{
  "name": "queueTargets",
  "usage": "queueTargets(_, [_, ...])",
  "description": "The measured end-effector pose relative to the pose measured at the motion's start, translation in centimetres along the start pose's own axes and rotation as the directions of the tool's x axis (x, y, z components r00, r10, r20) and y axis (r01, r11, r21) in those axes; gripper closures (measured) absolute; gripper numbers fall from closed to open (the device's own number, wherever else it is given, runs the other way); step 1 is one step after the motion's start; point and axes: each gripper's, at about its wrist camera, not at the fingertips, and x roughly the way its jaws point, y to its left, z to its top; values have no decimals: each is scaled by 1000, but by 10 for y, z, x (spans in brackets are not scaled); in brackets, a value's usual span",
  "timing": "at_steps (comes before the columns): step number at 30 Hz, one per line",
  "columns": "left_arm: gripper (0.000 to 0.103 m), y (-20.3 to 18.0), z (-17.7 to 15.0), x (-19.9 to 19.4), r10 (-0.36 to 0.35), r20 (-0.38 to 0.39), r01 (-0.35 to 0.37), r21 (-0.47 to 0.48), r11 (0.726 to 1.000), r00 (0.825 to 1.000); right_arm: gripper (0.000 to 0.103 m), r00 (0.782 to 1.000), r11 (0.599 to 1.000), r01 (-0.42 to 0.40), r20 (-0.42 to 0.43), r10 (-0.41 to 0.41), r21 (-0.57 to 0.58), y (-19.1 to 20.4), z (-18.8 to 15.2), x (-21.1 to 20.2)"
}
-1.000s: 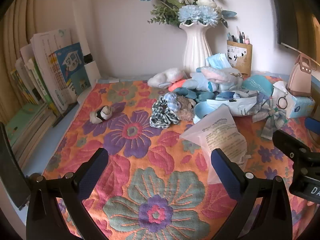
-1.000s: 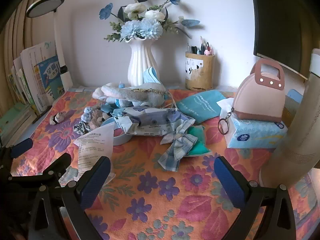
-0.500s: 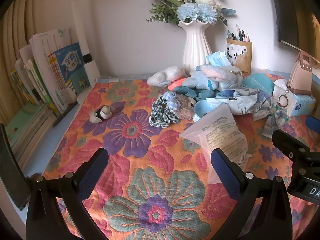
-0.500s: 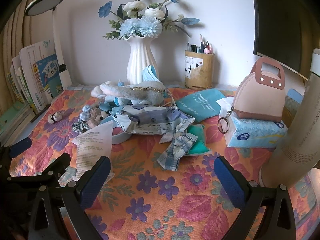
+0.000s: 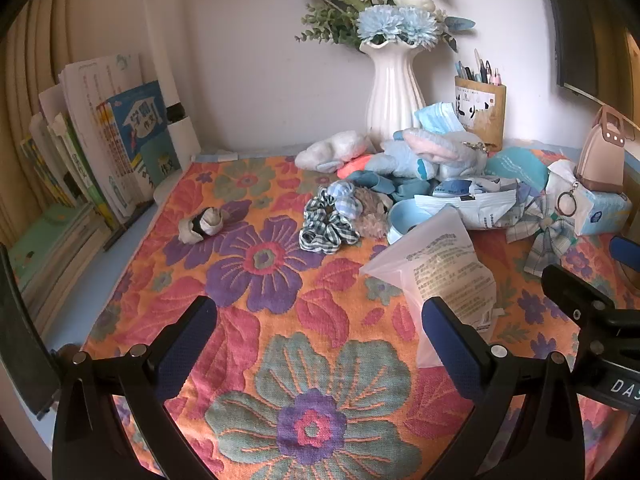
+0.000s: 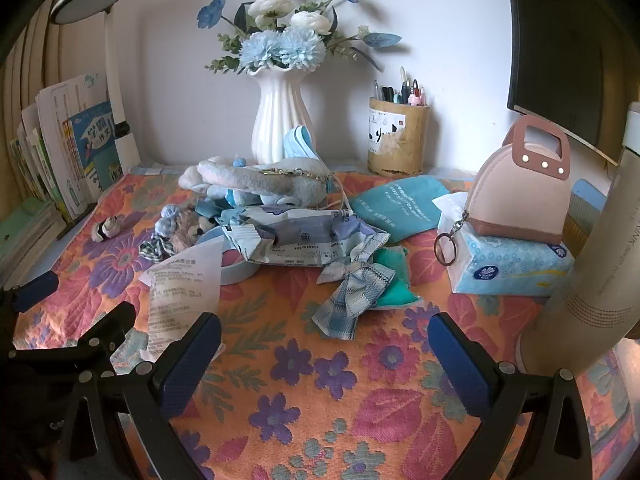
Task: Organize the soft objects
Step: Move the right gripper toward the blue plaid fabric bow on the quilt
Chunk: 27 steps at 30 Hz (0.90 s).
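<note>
- My left gripper [image 5: 318, 344] hangs above the flowered cloth [image 5: 256, 264] with its jaws spread wide and nothing between them; my right gripper [image 6: 324, 354] is just as wide and just as empty, so I judge no pick has begun.
- Nearest to me is the clear plastic bag [image 5: 444, 276], just ahead of the left tool's right finger and ahead-left of the right tool. It is crinkly and likely to slide, so I would leave it for now.
- Ahead of the right gripper, near its centre line, lies the checked bow [image 6: 352, 292], partly over a green pouch [image 6: 394, 280]. This looks the easiest first grab: I would come down over its knot and close gently (cloth bunches, so a pinch at the middle should hold best).
- Further ahead of the left gripper sits the checked scrunchie [image 5: 328, 226], touching a fuzzy brown toy [image 5: 370, 216]; I would pinch one side of its ring, not span it.
- Off to the far left is a small rolled sock [image 5: 202, 224], well apart from everything.
- Farthest, the blue plush [image 6: 260, 182] tops the heap in front of the white vase [image 6: 280, 120]; I would approach it low to avoid knocking the vase.
</note>
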Motion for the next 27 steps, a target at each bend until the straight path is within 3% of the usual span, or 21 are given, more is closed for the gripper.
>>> queueTargets(10, [1, 1, 0, 0, -3, -12, 2, -12, 1000, 1000, 0, 1000, 1000, -2, 2, 2, 3, 0, 0, -1])
queueTargets(13, [1, 6, 3, -4, -68, -23, 68, -31, 997, 997, 0, 998, 998, -59, -11, 59, 21, -7, 1, -2])
queueTargets(15, [1, 10, 7, -6, -175, -57, 171, -65, 983, 983, 0, 995, 994, -100, -13, 101, 40, -16, 2, -5])
queueTargets(16, [1, 11, 9, -7, -250, -70, 242, -99, 965, 966, 0, 994, 993, -112, -15, 112, 41, -21, 3, -6])
queueTargets(20, [1, 2, 19, -5, -386, -89, 369, -162, 915, 918, 0, 997, 997, -79, 9, 79, 0, -33, 15, -12])
queueTargets(21, [1, -3, 22, -1, -396, -101, 377, -165, 911, 913, 0, 997, 997, -73, 13, 73, -9, -35, 17, -13])
queueTargets(25, [4, -24, 28, 19, -342, -170, 318, -150, 936, 924, 2, 999, 997, -41, -6, 41, -69, -40, 32, -12])
queueTargets(27, [8, -27, 29, 30, -355, -192, 325, -170, 930, 915, 3, 999, 994, -52, -20, 50, -94, -42, 37, -9])
